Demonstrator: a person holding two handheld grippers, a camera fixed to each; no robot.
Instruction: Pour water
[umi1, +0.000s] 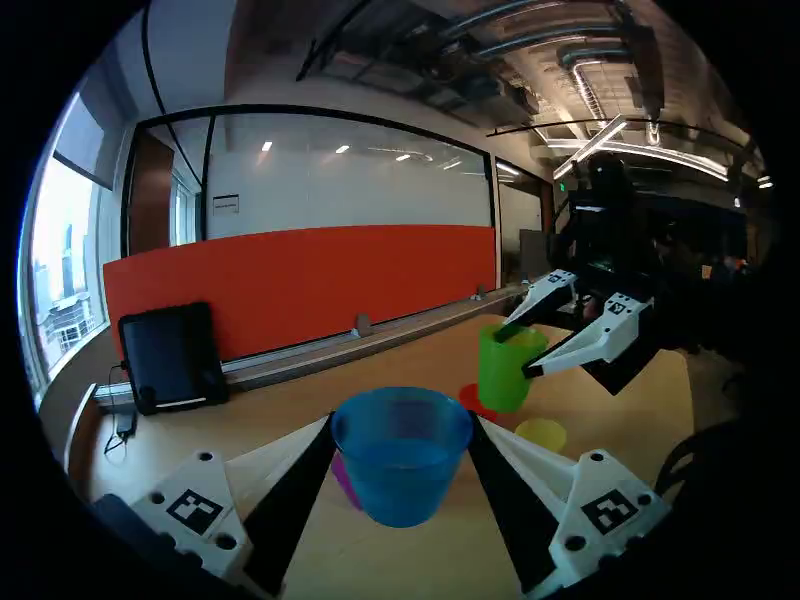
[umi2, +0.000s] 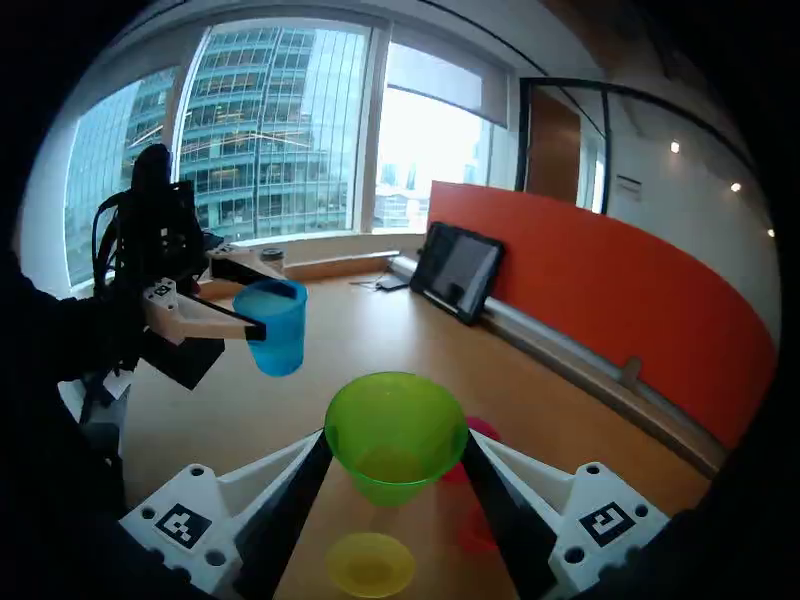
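An office, high up in a city. A long wooden bench (umi2: 340, 330) carries an orange divider panel (umi1: 300, 275) across mid-frame, with a dark tablet (umi1: 172, 355) propped by it at left. Behind stands a glass-walled room (umi1: 340, 180). Exposed ducts (umi1: 520, 40) and strip lights (umi1: 600, 140) run at upper right. Tall windows (umi2: 270, 130) at upper left face towers.

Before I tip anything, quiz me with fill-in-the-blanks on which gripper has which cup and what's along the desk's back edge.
The left gripper is shut on the ___ cup.
The green cup is clamped in the jaws of the ___ gripper.
The tablet leans against the ___ partition.
Missing words: blue, right, orange.
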